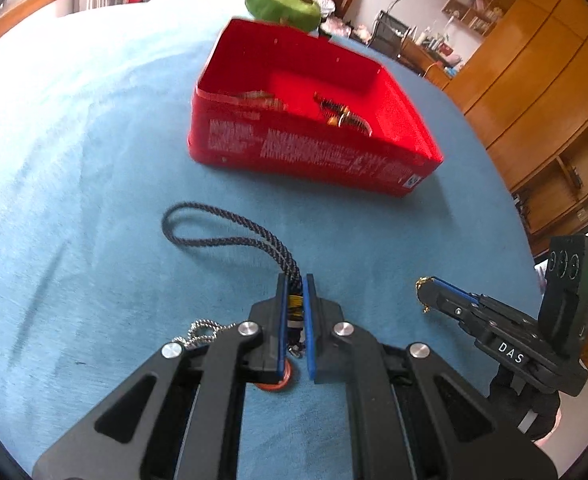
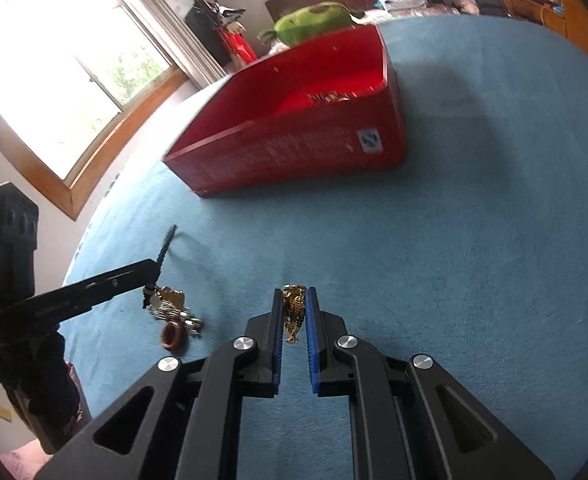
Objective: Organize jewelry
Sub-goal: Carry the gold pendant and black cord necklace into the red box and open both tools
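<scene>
A red open box [image 1: 305,152] stands on the blue cloth ahead of both grippers, with a few pieces of jewelry [image 1: 339,114] on its floor. My left gripper [image 1: 295,280] is shut on a dark braided cord [image 1: 222,224] whose loop trails forward over the cloth. A silver chain [image 1: 200,330] and a red-brown ring [image 1: 282,380] hang from the cord below the jaws. From the right wrist view the left gripper [image 2: 152,270] holds the same cluster, chain and ring [image 2: 172,336] close to the cloth. My right gripper [image 2: 295,290] is shut on a gold ornament [image 2: 294,312].
A green plush toy [image 1: 284,4] lies behind the box. The blue cloth [image 1: 94,160] covers a bed that runs on to the left and right of the box. Wooden cabinets [image 1: 533,80] stand to the right, and a bright window [image 2: 66,76] is on the left.
</scene>
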Available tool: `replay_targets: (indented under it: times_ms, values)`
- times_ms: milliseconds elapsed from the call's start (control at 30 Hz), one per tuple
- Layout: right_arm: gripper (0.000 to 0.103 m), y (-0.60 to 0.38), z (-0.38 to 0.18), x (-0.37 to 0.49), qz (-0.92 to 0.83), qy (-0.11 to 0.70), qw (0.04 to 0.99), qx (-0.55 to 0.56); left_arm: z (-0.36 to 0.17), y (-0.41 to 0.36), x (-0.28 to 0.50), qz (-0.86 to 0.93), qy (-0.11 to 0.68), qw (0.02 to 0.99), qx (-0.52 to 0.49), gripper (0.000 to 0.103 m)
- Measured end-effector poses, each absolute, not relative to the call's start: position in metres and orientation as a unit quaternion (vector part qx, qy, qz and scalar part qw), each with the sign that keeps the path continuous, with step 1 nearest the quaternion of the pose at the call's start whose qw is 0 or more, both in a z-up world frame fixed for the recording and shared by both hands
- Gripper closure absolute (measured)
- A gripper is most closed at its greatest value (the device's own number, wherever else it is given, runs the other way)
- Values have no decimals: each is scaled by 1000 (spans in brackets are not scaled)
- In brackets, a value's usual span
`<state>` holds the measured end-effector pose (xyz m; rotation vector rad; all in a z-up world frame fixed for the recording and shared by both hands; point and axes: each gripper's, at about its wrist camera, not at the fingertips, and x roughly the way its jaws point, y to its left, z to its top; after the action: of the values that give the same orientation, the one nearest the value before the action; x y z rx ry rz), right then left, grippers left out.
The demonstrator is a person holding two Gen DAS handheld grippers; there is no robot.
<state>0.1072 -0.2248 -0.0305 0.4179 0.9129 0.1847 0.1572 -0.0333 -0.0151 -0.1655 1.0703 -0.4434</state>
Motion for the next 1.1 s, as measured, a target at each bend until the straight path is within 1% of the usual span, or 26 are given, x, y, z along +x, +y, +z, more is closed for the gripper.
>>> replay_targets:
  times_ms: [267, 433, 667, 833, 1100]
  values:
    - [93, -228, 6, 124, 85, 434, 881, 171, 37, -33, 165, -215, 469, 855, -62, 98]
    - [93, -234, 35, 149, 67, 434, 886, 147, 63, -40, 186, -204, 452, 867, -47, 98]
    - [93, -241, 78, 190, 58, 406, 903, 130, 101, -53, 226, -194, 408, 891, -46, 98]
    - [93, -242, 79, 226, 52, 403, 905, 127, 91, -67, 267, -179, 412, 892, -49, 98]
    - [93, -248, 42, 270, 36, 422, 896, 131, 36, -83, 324, -153, 458, 875, -34, 98]
